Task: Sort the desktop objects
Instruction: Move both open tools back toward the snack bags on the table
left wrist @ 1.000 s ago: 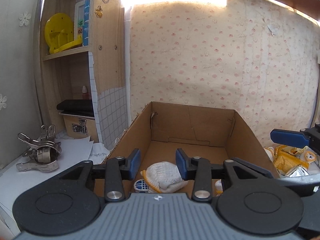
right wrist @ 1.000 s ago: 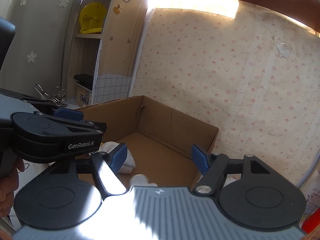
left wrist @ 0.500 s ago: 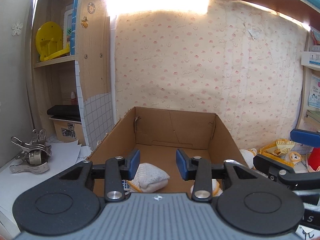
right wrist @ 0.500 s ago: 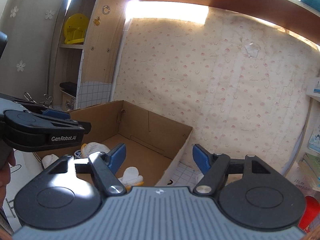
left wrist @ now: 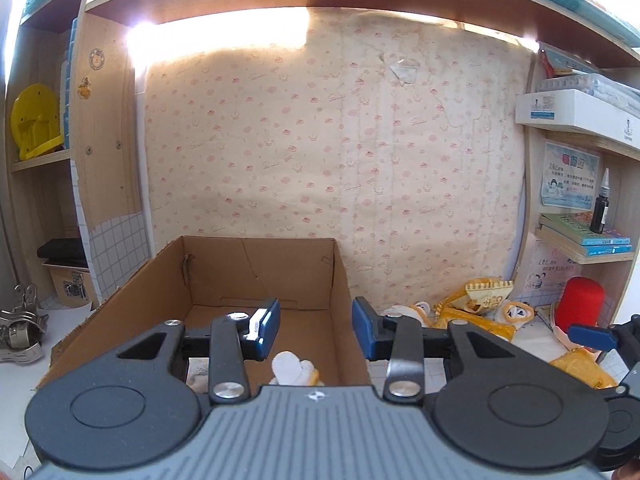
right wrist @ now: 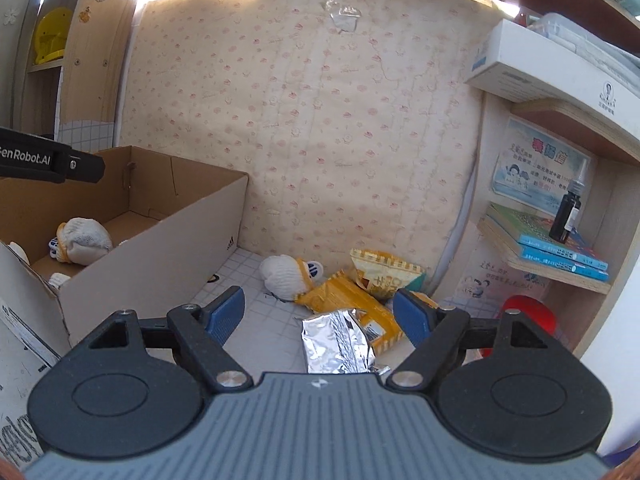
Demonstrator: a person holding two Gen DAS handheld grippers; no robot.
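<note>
An open cardboard box [left wrist: 256, 268] stands on the tiled desk; a rolled white glove [left wrist: 291, 365] lies inside. My left gripper [left wrist: 316, 332] hovers at the box's near right corner, its jaws a little apart with nothing between them. The right wrist view shows the box [right wrist: 160, 248] at left with a glove ball [right wrist: 84, 236] in it. My right gripper [right wrist: 320, 316] is lower, its jaws opening and empty, over a silver foil bag [right wrist: 340, 340], yellow snack bags [right wrist: 352, 300] and another white glove ball [right wrist: 286, 274] on the desk.
A red cup [right wrist: 528, 316] stands at the right under a shelf with books [right wrist: 552, 240] and a dark bottle [right wrist: 566, 216]. Metal clips [left wrist: 20, 328] lie left of the box. The papered wall closes the back; shelves flank both sides.
Both views have swung right, so the box has slid leftward. The right gripper's jaws have widened, and it now faces the snack bags instead of the box. The left jaws look unchanged.
</note>
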